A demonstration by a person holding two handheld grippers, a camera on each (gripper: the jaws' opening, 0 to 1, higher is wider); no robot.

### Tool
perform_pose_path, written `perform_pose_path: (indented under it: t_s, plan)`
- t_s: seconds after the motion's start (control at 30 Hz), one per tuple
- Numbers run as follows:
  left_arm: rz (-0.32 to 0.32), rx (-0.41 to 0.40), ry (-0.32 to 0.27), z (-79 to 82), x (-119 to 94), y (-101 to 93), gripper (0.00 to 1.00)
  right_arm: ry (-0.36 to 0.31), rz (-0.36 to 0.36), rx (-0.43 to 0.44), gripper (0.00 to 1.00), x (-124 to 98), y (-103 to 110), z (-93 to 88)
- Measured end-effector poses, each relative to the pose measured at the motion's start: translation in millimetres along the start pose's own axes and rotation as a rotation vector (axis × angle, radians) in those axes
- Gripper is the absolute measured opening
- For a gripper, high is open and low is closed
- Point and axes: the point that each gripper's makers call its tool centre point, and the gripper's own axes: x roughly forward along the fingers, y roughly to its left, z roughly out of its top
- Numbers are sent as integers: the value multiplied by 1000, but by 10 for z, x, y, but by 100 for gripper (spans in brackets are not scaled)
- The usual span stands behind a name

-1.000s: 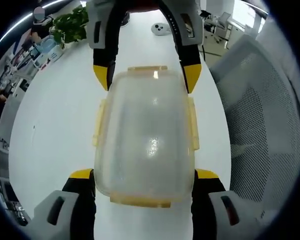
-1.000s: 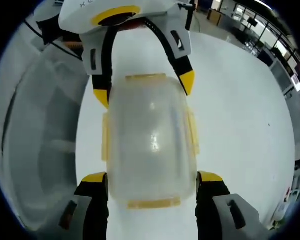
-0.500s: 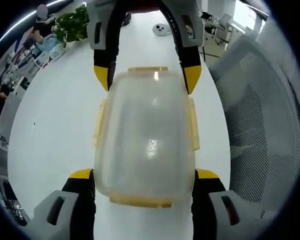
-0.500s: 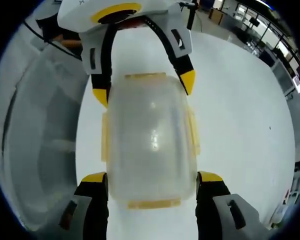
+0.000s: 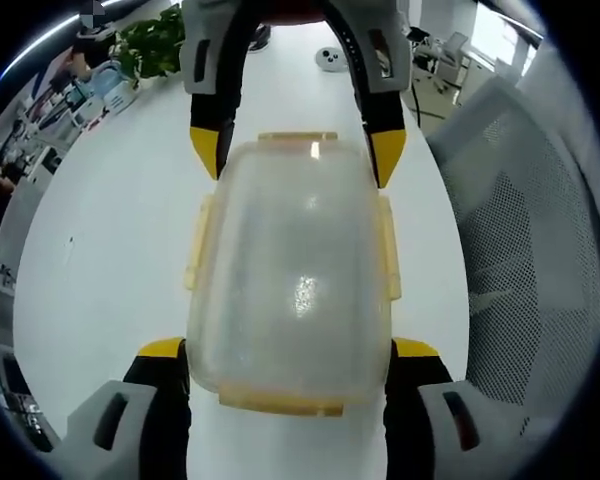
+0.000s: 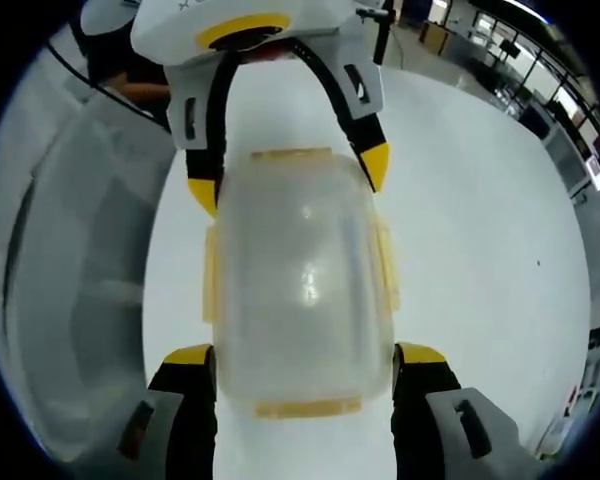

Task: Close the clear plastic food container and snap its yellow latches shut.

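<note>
The clear plastic food container [image 5: 290, 270] lies on the white table [image 5: 110, 260] with its lid on. Yellow latches [image 5: 195, 245] run along its sides and ends. My left gripper [image 5: 288, 350] grips the near end, one yellow-tipped jaw against each side. My right gripper [image 5: 295, 155] reaches in from the top and clamps the far end. In the right gripper view the same container [image 6: 300, 280] sits between my right gripper [image 6: 302, 355] at the bottom and my left gripper [image 6: 285, 175] at the top. Whether the latches are snapped down I cannot tell.
A grey mesh chair [image 5: 520, 250] stands close to the table edge beside the container, and it is also the chair [image 6: 70, 280] in the right gripper view. A potted plant [image 5: 155, 45] and a small white device [image 5: 330, 58] sit far back on the table.
</note>
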Motion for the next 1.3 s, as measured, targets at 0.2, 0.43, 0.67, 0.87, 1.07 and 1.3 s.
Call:
perform_pose_path:
  t_s: [0.2,0.43,0.67,0.87,1.07,1.3]
  plan:
    - [1,0,9,-28,0,105,81,-6,1,0,71,6,-101,36]
    - [1,-3,13,-47,4,217,81,-13,2,-2,71,7,-210,64]
    - [3,-15,11,-55,13,323,81,-22,4,-7,71,17,-332,75]
    - [5,-21,12,-69,26,404,81,-23,6,-12,71,21,-416,94]
    - [4,-24,11,-76,30,487,82,-32,6,-12,71,27,-495,103]
    - [3,-27,6,-79,42,574,82,-37,6,-11,71,33,-578,112]
